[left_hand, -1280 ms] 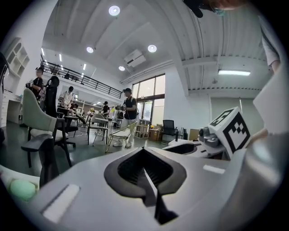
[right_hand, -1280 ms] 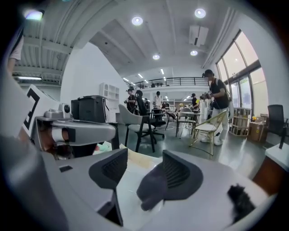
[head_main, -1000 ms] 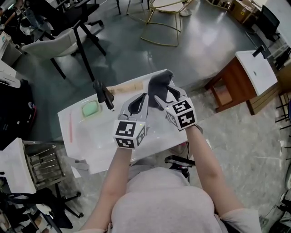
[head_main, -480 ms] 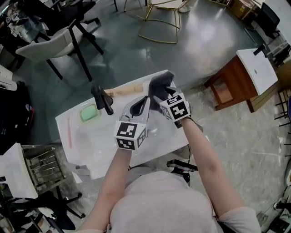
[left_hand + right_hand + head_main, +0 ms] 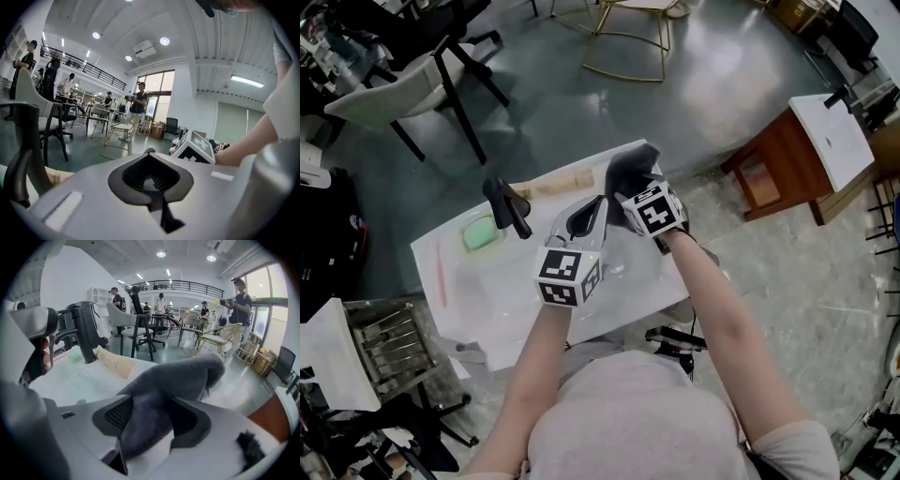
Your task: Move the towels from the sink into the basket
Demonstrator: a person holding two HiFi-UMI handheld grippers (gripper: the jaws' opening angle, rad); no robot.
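Note:
A dark grey towel (image 5: 630, 172) hangs over the far right part of the white sink (image 5: 487, 281), and my right gripper (image 5: 625, 190) is shut on it. In the right gripper view the towel (image 5: 180, 373) bulges up out of the jaws and droops forward over the right gripper (image 5: 154, 404). My left gripper (image 5: 596, 204) stands just left of it above the basin, shut, with nothing between its jaws. The left gripper view shows the left gripper (image 5: 149, 152) closed and empty, with the right gripper's marker cube beyond it. No basket is in view.
A black faucet (image 5: 508, 208) rises at the sink's far edge, with a green sponge (image 5: 481, 234) and a beige paper-wrapped roll (image 5: 555, 187) beside it. A brown side table (image 5: 806, 150) stands to the right and a metal rack (image 5: 389, 342) to the left. Chairs and people are farther off.
My right gripper has moved a little away from me toward the sink's far edge, carrying the grey towel. The left gripper has hardly moved.

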